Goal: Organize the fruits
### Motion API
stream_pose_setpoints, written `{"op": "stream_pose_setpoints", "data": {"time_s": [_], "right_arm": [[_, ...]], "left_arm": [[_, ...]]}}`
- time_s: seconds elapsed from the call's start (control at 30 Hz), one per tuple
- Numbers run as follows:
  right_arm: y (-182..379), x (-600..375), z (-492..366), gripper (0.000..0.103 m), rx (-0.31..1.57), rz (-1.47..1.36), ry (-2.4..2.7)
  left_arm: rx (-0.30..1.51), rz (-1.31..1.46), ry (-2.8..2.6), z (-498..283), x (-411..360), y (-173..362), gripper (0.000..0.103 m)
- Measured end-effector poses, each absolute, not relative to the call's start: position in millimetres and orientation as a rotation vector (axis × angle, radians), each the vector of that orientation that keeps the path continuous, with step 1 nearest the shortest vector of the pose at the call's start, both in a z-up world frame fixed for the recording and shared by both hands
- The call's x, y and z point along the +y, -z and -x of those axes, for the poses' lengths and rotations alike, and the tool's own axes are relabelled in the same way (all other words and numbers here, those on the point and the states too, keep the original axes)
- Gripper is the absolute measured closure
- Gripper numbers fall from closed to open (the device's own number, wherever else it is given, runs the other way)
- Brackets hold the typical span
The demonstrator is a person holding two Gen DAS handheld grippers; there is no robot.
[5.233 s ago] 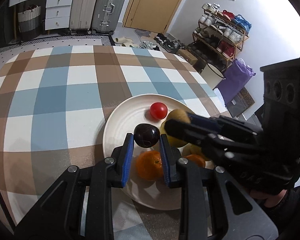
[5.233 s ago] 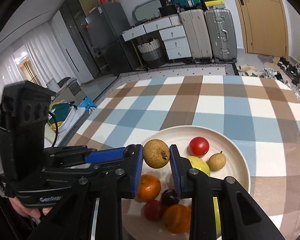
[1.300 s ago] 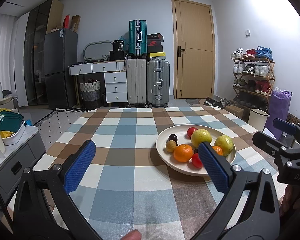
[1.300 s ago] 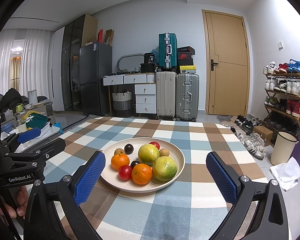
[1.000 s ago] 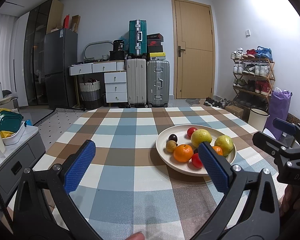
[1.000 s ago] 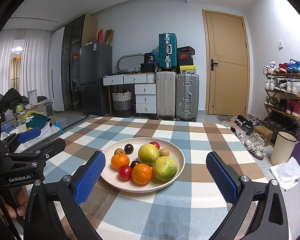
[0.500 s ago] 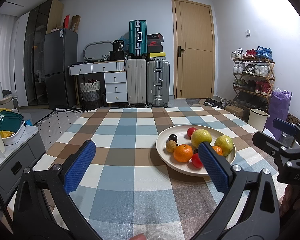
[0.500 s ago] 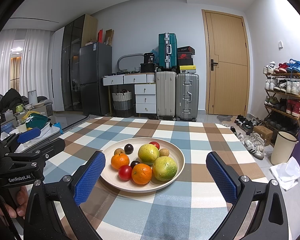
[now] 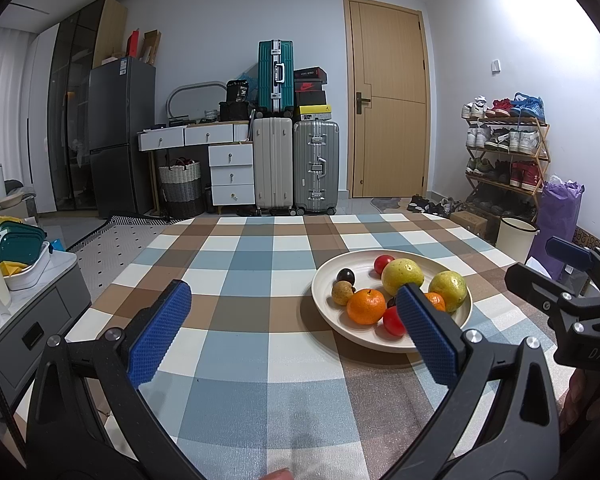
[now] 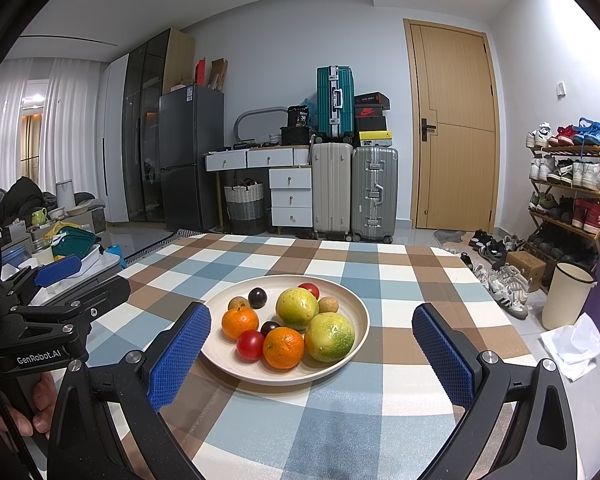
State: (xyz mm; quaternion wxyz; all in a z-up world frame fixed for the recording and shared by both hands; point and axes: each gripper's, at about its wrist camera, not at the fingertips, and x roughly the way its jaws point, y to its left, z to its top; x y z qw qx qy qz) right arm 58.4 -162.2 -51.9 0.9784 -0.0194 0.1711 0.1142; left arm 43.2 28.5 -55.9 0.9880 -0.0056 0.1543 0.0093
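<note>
A cream plate (image 10: 356, 336) (image 9: 326, 276) sits on the checked tablecloth and holds several fruits: two green-yellow ones (image 10: 330, 337), two oranges (image 10: 283, 347), red tomatoes (image 10: 250, 345), dark plums (image 10: 257, 297) and small brown fruits (image 10: 238, 303). My left gripper (image 9: 294, 330) stands wide open near the table's front, with the plate ahead on its right and its right fingertip (image 9: 426, 330) in front of the plate's near rim. My right gripper (image 10: 310, 348) is wide open too, short of the plate, with nothing between its fingers. Each gripper also shows at the edge of the other's view.
The checked table (image 9: 240, 264) reaches back toward suitcases (image 9: 296, 168), white drawers (image 9: 230, 172) and a wooden door (image 9: 388, 100). A shoe rack (image 10: 568, 200) and a cream bin (image 10: 566, 300) stand on the right. A side cabinet with a container (image 9: 20, 252) is on the left.
Five seconds ago each gripper was shut on a fruit over the plate. Both fruits now lie on the plate and both grippers are back and open. Nothing has moved in the last second.
</note>
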Motion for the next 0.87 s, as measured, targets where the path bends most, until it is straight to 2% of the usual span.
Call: {"op": "stream_pose_setpoints", "data": {"time_s": [0.87], "right_arm": [[51.4, -162.4, -58.0, 0.0, 0.345, 0.039, -0.23]], "left_arm": [[0.309, 0.009, 0.002, -41.5, 28.9, 54.1, 0.001]]}}
